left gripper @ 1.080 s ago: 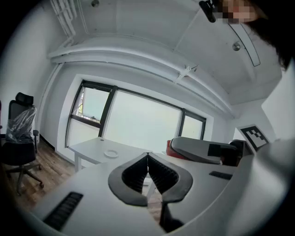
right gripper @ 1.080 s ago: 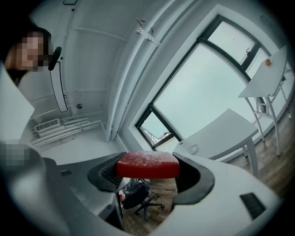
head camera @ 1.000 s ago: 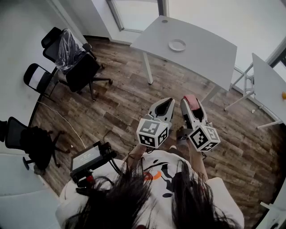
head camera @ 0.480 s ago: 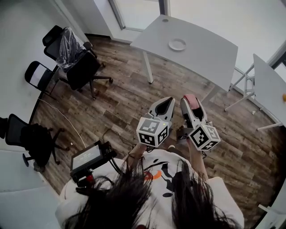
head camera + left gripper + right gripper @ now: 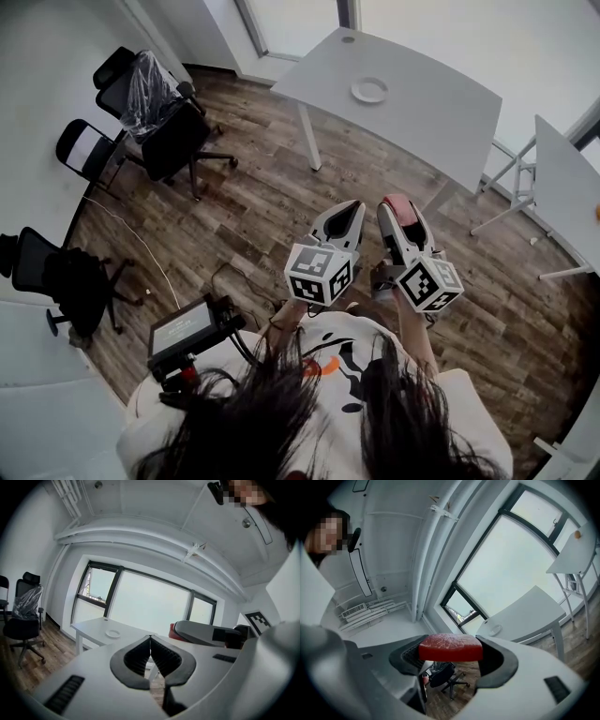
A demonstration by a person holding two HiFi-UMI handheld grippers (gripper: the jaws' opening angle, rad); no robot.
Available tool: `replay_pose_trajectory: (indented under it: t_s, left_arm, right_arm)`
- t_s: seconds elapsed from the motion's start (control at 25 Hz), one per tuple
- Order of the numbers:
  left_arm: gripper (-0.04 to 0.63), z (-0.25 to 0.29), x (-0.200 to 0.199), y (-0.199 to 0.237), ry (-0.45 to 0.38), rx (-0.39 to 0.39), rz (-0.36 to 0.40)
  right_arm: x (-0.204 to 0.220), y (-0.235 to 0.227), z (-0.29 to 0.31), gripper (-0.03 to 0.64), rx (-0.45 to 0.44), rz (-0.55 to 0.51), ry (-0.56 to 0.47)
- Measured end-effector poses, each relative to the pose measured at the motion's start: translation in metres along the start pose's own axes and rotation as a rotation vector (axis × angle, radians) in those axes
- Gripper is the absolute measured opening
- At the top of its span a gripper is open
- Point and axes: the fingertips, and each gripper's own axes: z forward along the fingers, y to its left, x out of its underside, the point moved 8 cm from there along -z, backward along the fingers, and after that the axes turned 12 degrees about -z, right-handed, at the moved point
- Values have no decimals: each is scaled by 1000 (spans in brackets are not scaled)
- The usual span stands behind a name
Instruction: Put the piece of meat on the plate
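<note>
My right gripper (image 5: 451, 654) is shut on a red piece of meat (image 5: 450, 647), which spans the gap between its jaws; in the head view the meat (image 5: 402, 208) shows pink at that gripper's tip (image 5: 398, 214). My left gripper (image 5: 150, 639) is shut with nothing in it, its tip (image 5: 348, 212) level with the right one in the head view. Both are held close to the person's chest, well above the floor. A small white plate (image 5: 369, 90) lies on the white table (image 5: 412, 112) far ahead; the plate (image 5: 112, 633) also shows in the left gripper view, and small (image 5: 494, 630) in the right gripper view.
Black office chairs (image 5: 159, 131) stand at the left by the wall, another chair (image 5: 66, 286) lower left. A second white table (image 5: 567, 178) is at the right. Wooden floor (image 5: 253, 216) lies between me and the plate's table. A monitor device (image 5: 187, 328) hangs by the person's side.
The view has shifted slightly; the table and plate sit a touch higher in the frame. Both grippers keep the same pose and the meat stays held.
</note>
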Motion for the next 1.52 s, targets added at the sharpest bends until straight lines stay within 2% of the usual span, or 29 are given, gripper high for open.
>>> replay_pose_trajectory:
  t_s: [0.32, 0.72, 1.04, 1.28, 1.52]
  left_arm:
    - [6, 11, 10, -1, 1, -52, -20]
    - [6, 37, 3, 12, 33, -37, -16]
    - [6, 80, -28, 61, 36, -17, -7]
    - [6, 122, -81, 121, 24, -9, -10]
    - [6, 155, -112, 177, 42, 25, -13]
  right_arm:
    - [1, -21, -3, 322, -17, 18, 28]
    - [-2, -33, 23, 322, -5, 31, 30]
    - [-2, -45, 92, 322, 13, 32, 35]
    - [-10, -43, 179, 322, 18, 37, 42]
    - [-8, -43, 252, 322, 25, 27, 48]
